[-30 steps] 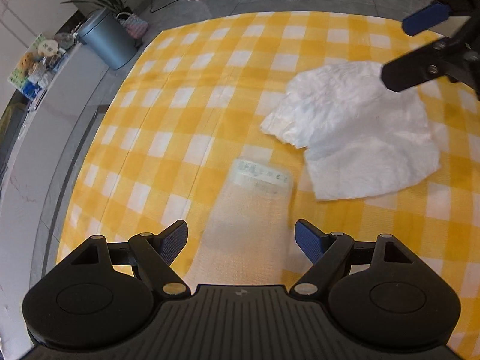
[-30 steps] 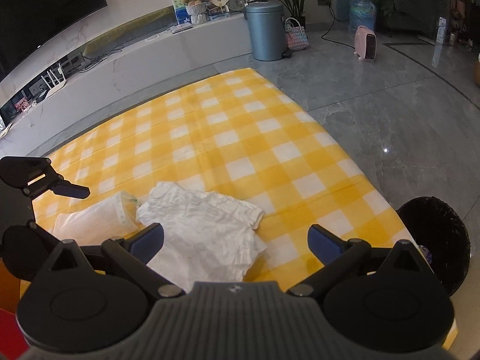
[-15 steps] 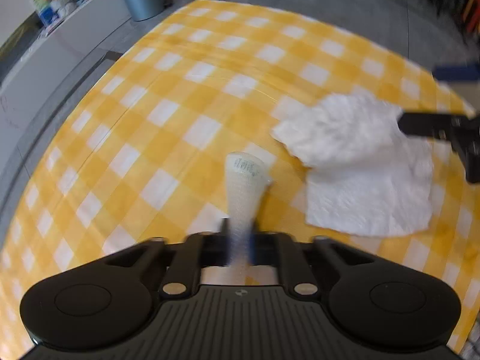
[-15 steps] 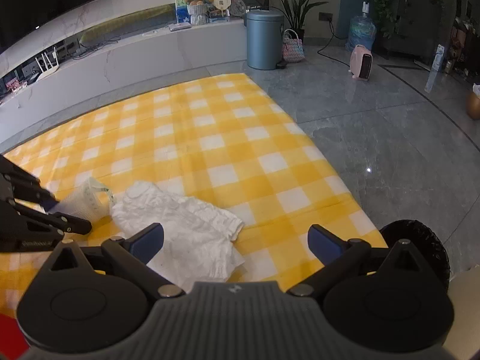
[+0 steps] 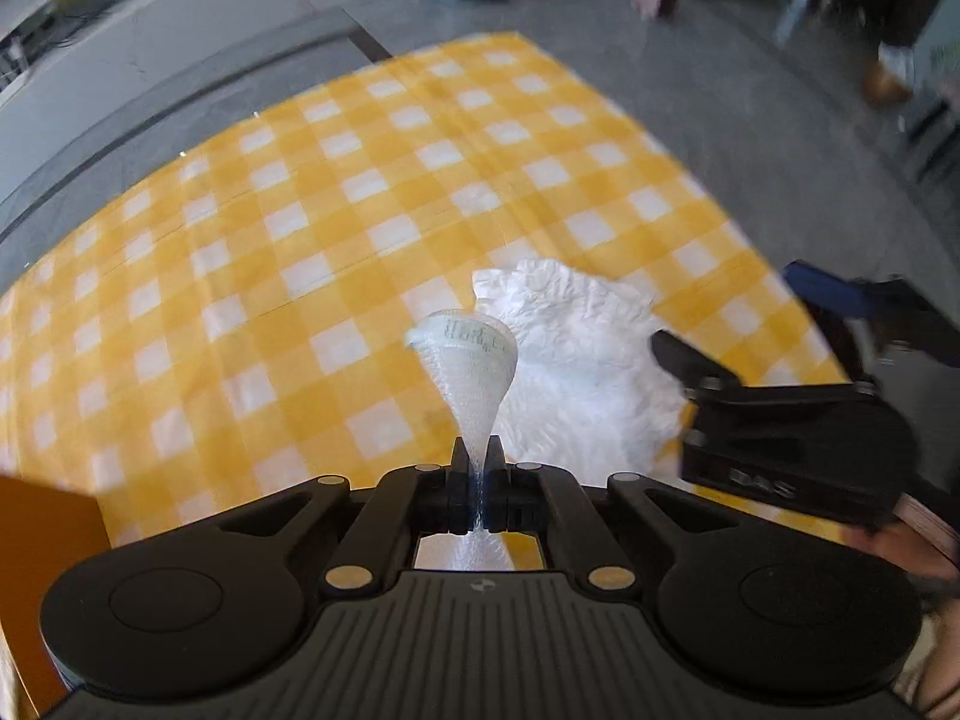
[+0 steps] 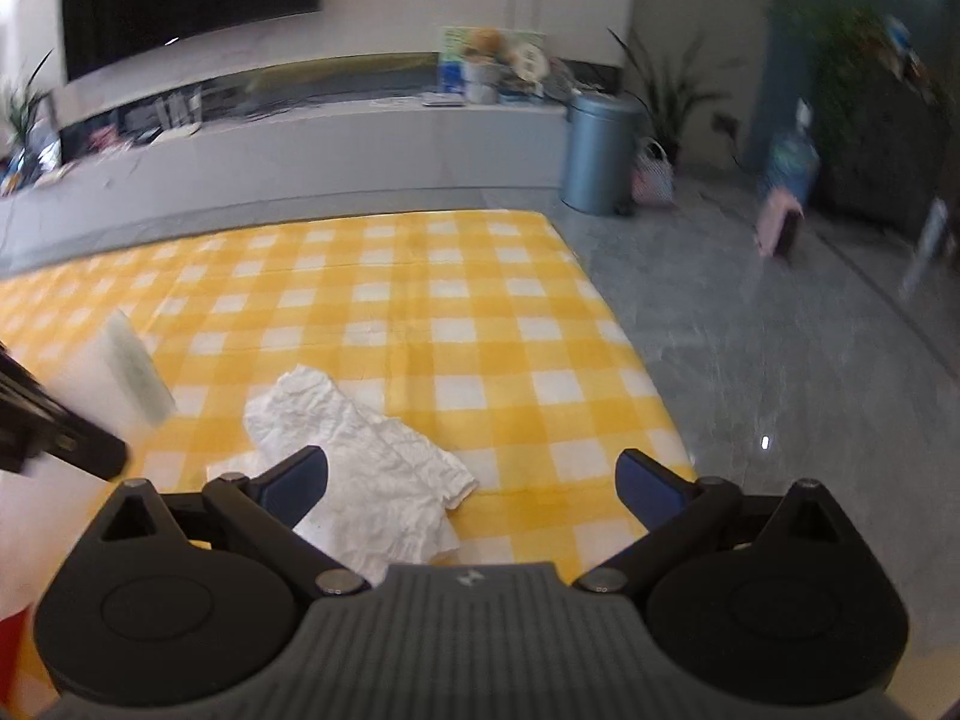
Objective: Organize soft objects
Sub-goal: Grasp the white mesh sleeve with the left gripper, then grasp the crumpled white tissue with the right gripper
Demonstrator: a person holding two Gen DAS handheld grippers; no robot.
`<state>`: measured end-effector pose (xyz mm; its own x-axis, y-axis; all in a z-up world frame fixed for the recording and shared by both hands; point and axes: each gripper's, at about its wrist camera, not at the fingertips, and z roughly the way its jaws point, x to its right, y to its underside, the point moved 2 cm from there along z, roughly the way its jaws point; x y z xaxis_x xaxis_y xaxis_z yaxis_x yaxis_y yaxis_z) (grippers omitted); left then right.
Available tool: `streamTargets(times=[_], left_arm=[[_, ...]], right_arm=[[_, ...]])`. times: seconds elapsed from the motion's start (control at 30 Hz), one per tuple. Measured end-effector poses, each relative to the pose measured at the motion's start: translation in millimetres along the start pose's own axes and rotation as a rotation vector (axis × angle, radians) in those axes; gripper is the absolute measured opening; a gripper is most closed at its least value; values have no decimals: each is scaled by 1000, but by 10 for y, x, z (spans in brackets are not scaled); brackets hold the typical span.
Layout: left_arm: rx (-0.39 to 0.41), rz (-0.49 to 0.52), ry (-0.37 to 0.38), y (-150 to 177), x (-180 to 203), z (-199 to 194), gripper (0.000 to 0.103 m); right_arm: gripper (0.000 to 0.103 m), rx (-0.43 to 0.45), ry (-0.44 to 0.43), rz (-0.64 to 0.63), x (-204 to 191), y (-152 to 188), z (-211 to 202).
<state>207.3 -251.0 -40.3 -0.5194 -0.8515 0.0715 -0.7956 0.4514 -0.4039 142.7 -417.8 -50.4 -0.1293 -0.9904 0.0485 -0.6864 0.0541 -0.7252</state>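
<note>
My left gripper is shut on a thin white mesh sleeve, pinched to a narrow neck between the fingers and flaring to a printed open end above the yellow checked cloth. The same mesh sleeve shows at the left edge of the right wrist view, lifted off the cloth. A crumpled white cloth lies on the checked cloth near its front edge, partly under my right gripper, which stands open with nothing between its fingers. That white cloth lies just right of the sleeve.
Grey tiled floor borders the checked cloth on the right. A blue-grey bin, a small basket and a pink heater stand at the back. A low white shelf runs behind. An orange surface sits at the near left.
My left gripper shut on the mesh sleeve, then rose and rolled, lifting the sleeve off the cloth. The right gripper rolled a little and stays open over the white cloth.
</note>
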Motion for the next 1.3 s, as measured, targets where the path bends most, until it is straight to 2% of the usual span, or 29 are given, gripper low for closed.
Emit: streamTargets(times=[0.13, 0.23, 0.33, 0.57, 0.77, 0.93, 1.13, 1.2, 1.27, 1.3], left_arm=[[99, -85, 18, 414, -6, -239, 3], [141, -117, 26, 646, 81, -281, 4], [180, -154, 7, 793, 147, -250, 4], [190, -189, -13, 921, 258, -12, 4], [183, -216, 53, 967, 220, 55, 4], [205, -193, 4, 985, 257, -4, 4], [215, -182, -27, 998, 297, 3, 4], [215, -178, -30, 1009, 308, 4, 4], [217, -190, -23, 1012, 291, 2, 4], [221, -199, -23, 1015, 287, 2, 4]], right_arm=[[100, 10, -131, -70, -173, 16, 8], [100, 33, -184, -208, -454, 35, 2], [100, 52, -196, -284, -632, 65, 56], [100, -73, -143, -333, -733, 194, 407], [100, -110, -162, -313, -752, 213, 545], [99, -106, -156, -323, -796, 235, 546], [84, -153, -187, -257, -771, 222, 524], [71, -158, -189, -266, -774, 206, 496], [46, -163, -158, -261, -757, 185, 479], [42, -166, -146, -250, -731, 177, 477]])
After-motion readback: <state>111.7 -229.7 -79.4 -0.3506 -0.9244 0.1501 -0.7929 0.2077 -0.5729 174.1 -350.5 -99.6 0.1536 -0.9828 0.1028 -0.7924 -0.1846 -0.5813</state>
